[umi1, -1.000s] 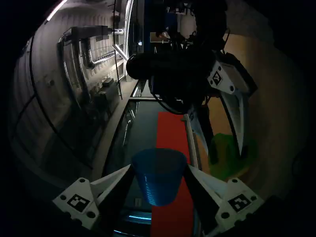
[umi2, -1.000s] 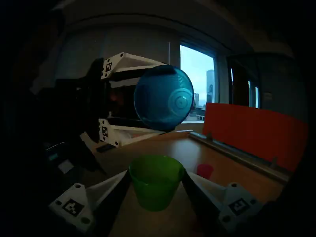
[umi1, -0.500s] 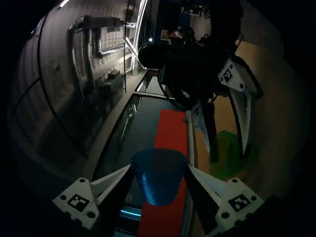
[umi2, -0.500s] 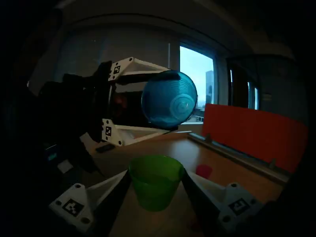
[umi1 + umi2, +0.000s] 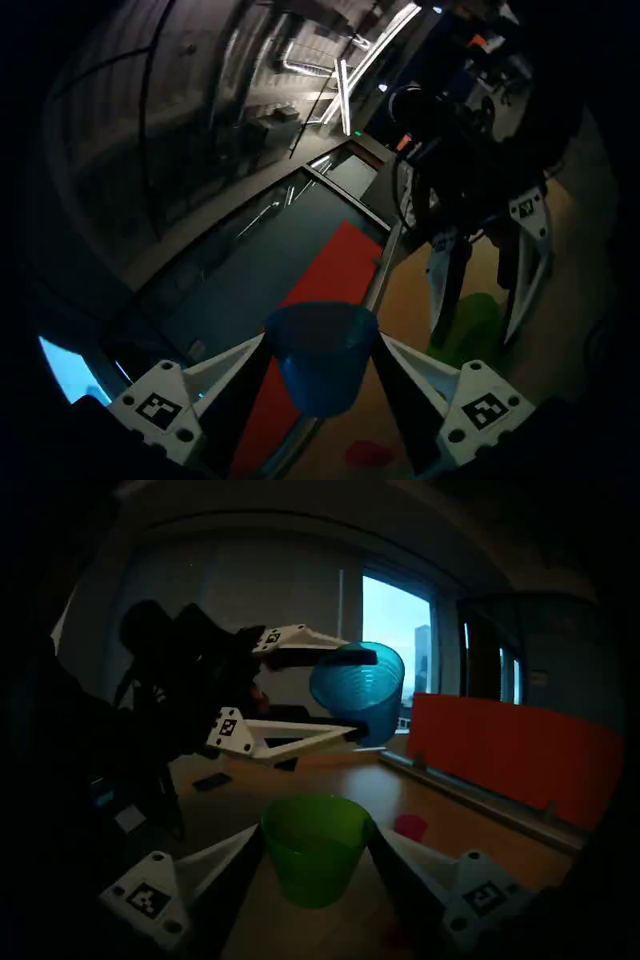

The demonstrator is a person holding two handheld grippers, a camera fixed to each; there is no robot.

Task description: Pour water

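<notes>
There are two cups: one blue cup (image 5: 322, 368), lower centre of the left gripper view, and one green cup (image 5: 316, 856), lower centre of the right gripper view. Two grippers show, the left gripper (image 5: 320, 342) and the right gripper (image 5: 316, 830). There is one small red object (image 5: 410, 826) and one red panel (image 5: 520, 748) at right.

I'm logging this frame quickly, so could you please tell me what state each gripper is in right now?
Left gripper: closed on the blue cup, held in the air.
Right gripper: closed on the green cup.
</notes>
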